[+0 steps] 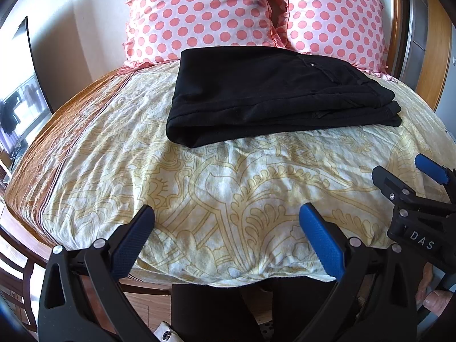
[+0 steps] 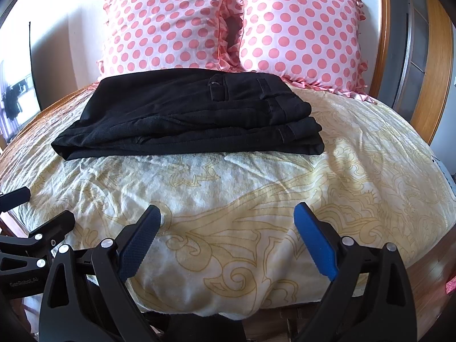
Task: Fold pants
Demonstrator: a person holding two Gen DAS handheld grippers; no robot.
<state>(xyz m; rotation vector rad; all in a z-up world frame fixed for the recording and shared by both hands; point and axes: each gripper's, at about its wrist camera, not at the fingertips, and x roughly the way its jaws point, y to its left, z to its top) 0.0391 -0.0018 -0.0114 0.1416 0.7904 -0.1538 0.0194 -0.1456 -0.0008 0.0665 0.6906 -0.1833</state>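
Black woven-fabric pants (image 1: 273,91) lie folded into a compact rectangular stack on the cream bedspread with a gold scroll pattern (image 1: 216,188), toward 12 o'clock in both wrist views, just in front of two pink polka-dot ruffled pillows (image 1: 199,8). Several layers show at the 3 o'clock edge of the stack; a rounded fold runs along the 9 o'clock edge. Belt loops and a waistband seam lie on top.

Gripper state:
- Left gripper (image 1: 226,236): jaws spread wide apart, holding nothing, positioned over the near bedspread at 6 o'clock, well apart from the pants.
- Right gripper (image 2: 228,236): jaws spread wide apart, holding nothing, likewise at 6 o'clock and clear of the garment.

Judged from the stack, the folding appears complete or nearly so.

Handling notes (judgement):
- The cloth is soft and limp, of moderate weight; it will sag and unfold if lifted by one layer.
- It is not fragile and not slippery against the blue ribbed pads (image 2: 313,242).
- For any further handling, pinch all layers together at the rounded fold side, or at both near corners at once, one gripper per corner.

Legible writing: white letters "DAS" on the right gripper body as seen at 3 o'clock in the left wrist view; a faint mark on the left gripper body at 8 o'clock in the right wrist view is too small to read reliably.
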